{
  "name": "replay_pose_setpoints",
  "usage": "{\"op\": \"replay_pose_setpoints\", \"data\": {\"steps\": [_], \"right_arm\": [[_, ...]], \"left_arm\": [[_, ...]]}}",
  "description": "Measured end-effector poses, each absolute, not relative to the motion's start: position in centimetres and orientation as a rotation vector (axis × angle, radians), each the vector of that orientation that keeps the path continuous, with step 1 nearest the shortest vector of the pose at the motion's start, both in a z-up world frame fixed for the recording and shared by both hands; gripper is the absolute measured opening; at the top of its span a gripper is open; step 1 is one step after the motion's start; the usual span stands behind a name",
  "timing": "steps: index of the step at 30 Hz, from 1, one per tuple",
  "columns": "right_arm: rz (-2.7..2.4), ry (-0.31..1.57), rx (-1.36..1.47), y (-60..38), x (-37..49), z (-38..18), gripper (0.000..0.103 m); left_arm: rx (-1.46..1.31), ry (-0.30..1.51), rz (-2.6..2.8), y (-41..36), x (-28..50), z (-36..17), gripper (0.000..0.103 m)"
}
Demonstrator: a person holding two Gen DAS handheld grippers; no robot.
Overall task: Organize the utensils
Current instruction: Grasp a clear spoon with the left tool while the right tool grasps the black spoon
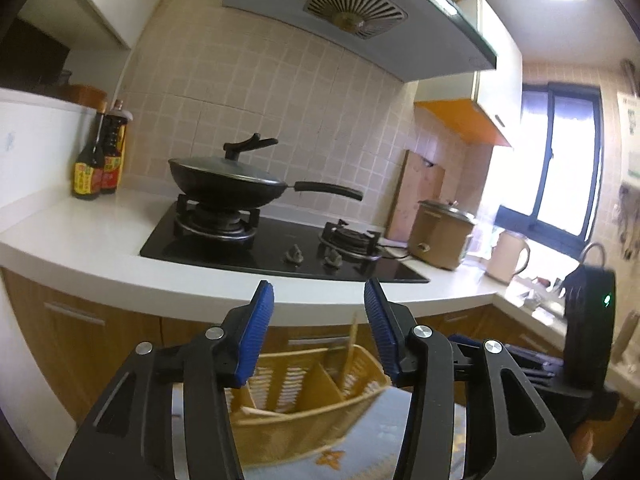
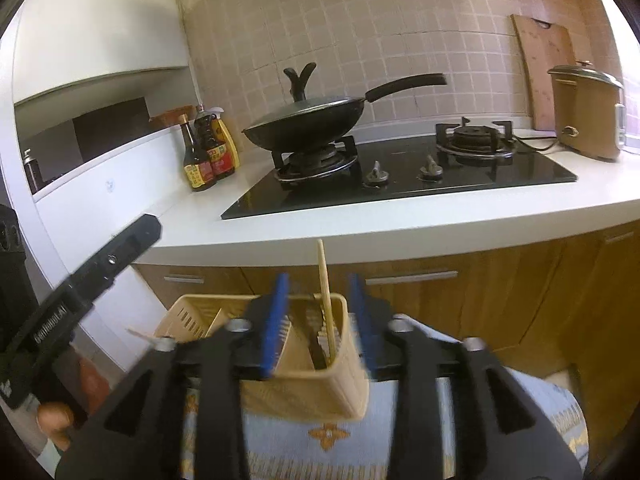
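A tan plastic utensil basket with compartments point(image 1: 320, 404) point(image 2: 304, 388) stands on a blue patterned cloth point(image 2: 332, 452). A wooden chopstick point(image 2: 325, 292) stands upright in its right compartment beside a dark utensil point(image 2: 314, 344); another wooden stick point(image 1: 264, 412) lies across the left end. My left gripper point(image 1: 319, 300) is open and empty above the basket. My right gripper point(image 2: 319, 292) is open, its fingers on either side of the upright chopstick, without touching it. The left gripper body point(image 2: 80, 280) shows at the left in the right wrist view.
A white counter point(image 1: 120, 256) holds a black gas hob point(image 2: 400, 176) with a lidded wok point(image 2: 308, 124), sauce bottles point(image 2: 208, 152), a rice cooker point(image 2: 588, 112) and a cutting board point(image 2: 548, 64). Wooden cabinet fronts point(image 2: 460, 300) stand just behind the basket.
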State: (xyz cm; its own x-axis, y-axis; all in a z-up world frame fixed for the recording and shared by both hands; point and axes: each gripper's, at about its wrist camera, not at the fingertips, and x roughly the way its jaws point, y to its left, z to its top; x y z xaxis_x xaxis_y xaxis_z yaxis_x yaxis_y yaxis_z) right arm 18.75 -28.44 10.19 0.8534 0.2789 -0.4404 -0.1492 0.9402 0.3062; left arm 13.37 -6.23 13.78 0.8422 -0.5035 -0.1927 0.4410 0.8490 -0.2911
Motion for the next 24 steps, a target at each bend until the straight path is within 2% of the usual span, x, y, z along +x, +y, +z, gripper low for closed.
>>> {"op": "replay_pose_setpoints", "data": {"steps": [5, 9, 19, 24], "right_arm": [[0.21, 0.508, 0.251, -28.1, 15.3, 11.1, 0.05], [0.212, 0.534, 0.208, -27.2, 12.7, 11.6, 0.05], [0.215, 0.726, 0.235, -26.5, 6.7, 5.1, 0.05], [0.265, 0.839, 0.268, -25.8, 5.2, 1.4, 0.049]], "left_arm": [[-0.259, 0.285, -0.521, -5.2, 10.0, 14.8, 0.051], [-0.24, 0.367, -0.523, -4.8, 7.7, 13.9, 0.052], [-0.212, 0.761, -0.501, -3.2, 5.5, 4.8, 0.049], [-0.165, 0.961, -0.505, -2.7, 4.4, -0.2, 0.04]]}}
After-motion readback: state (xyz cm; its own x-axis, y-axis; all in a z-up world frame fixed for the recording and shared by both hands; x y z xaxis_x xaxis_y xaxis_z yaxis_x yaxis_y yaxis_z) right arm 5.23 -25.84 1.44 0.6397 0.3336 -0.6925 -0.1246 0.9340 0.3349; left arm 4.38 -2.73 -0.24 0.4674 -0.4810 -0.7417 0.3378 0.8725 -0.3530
